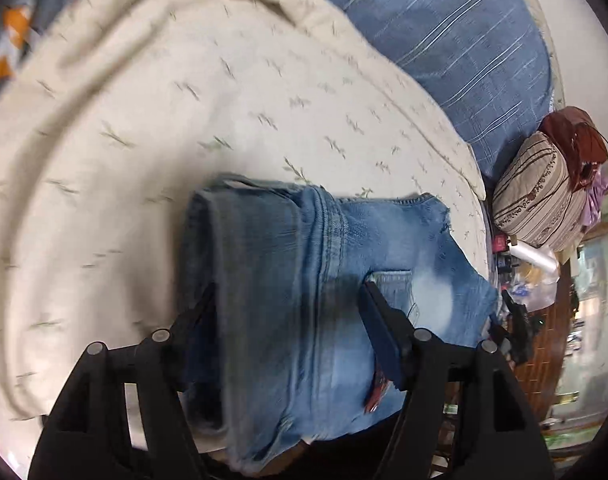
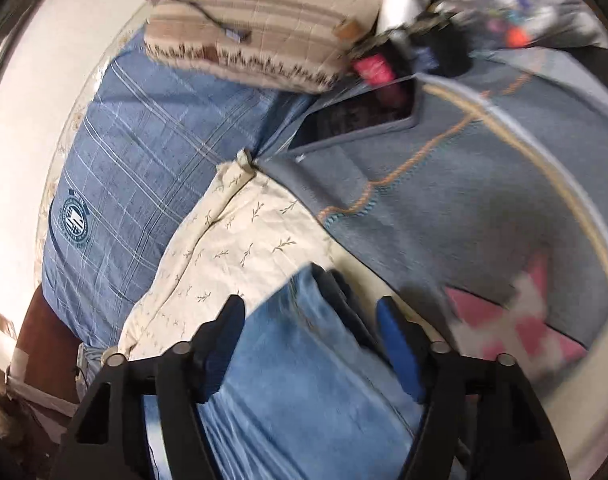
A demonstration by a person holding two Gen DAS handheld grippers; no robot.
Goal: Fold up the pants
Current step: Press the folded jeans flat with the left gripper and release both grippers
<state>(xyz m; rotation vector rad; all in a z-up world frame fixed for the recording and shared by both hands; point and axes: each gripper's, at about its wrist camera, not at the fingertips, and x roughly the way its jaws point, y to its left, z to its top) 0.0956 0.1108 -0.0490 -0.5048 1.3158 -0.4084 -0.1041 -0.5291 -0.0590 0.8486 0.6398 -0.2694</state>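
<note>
Both sets of jaws stood spread wide, each straddling denim without pinching it. The left gripper [image 1: 288, 300] hovered over the folded jeans [image 1: 312, 280], one finger at the bundle's left fold and the other finger [image 1: 378, 320] lying over the pocket area; whether the pads touched the cloth could not be told. The right gripper [image 2: 310, 312] was likewise parted over the jeans [image 2: 304, 380], with denim running between its blue-padded fingers [image 2: 396, 344].

The jeans lay in a compact folded bundle on a cream quilt [image 1: 184, 120] printed with small sprigs, near the quilt's right edge in the left wrist view. A small red tag [image 1: 376, 394] showed on the denim beside the left gripper's right finger.

Beyond the quilt, far and right, lay a blue plaid pillow [image 1: 444, 32] with a round crest. Next to it sat a beige striped cushion [image 1: 540, 200], with a dark red bag [image 1: 576, 136] resting on top. Right of that was a cluttered wooden surface [image 1: 540, 344] holding bottles and small items too blurred to name.

In the right wrist view a grey blanket [image 2: 464, 184] with orange stitching and a pink-and-white patch bordered the quilt [image 2: 240, 240] on the right. A dark rectangular object [image 2: 360, 116] lay on the blanket's far edge, near the striped cushion [image 2: 264, 12].
</note>
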